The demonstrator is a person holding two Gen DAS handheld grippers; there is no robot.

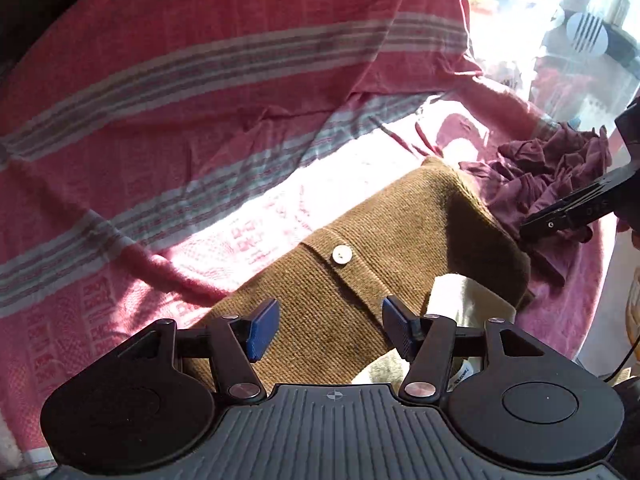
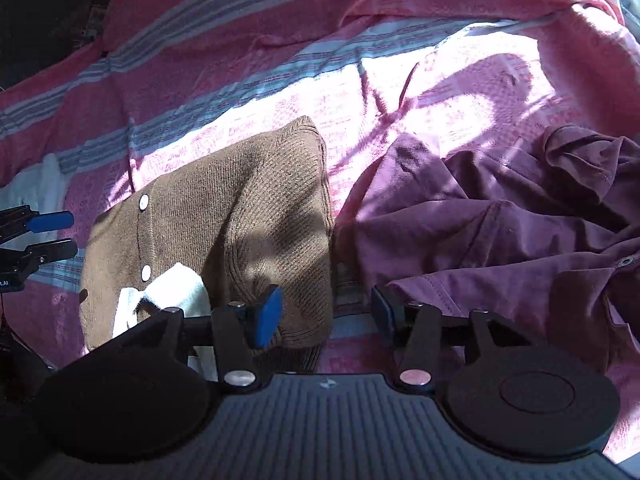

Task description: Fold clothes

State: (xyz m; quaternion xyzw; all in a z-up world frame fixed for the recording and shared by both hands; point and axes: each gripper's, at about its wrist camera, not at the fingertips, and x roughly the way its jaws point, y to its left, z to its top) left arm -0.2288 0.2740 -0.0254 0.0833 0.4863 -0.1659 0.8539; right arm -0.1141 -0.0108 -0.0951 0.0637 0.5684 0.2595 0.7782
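Bedcover point(image 1: 224, 92): red-pink woven cloth, grey-white stripe bands running across it, blocks of woven lettering between the bands. Creased, with one raised fold. Hard sunlight falls in a bright patch point(image 2: 304, 92) on the bedcover, overexposed, with sharp dark shadows beside it. Beyond the bedcover's far right edge, a washed-out bright area point(image 1: 560, 32); contents too blurred to identify. Far left corner dark.

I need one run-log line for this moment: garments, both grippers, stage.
stage: brown cardigan folded | maroon garment crumpled beside it | left gripper open, empty | right gripper open, empty
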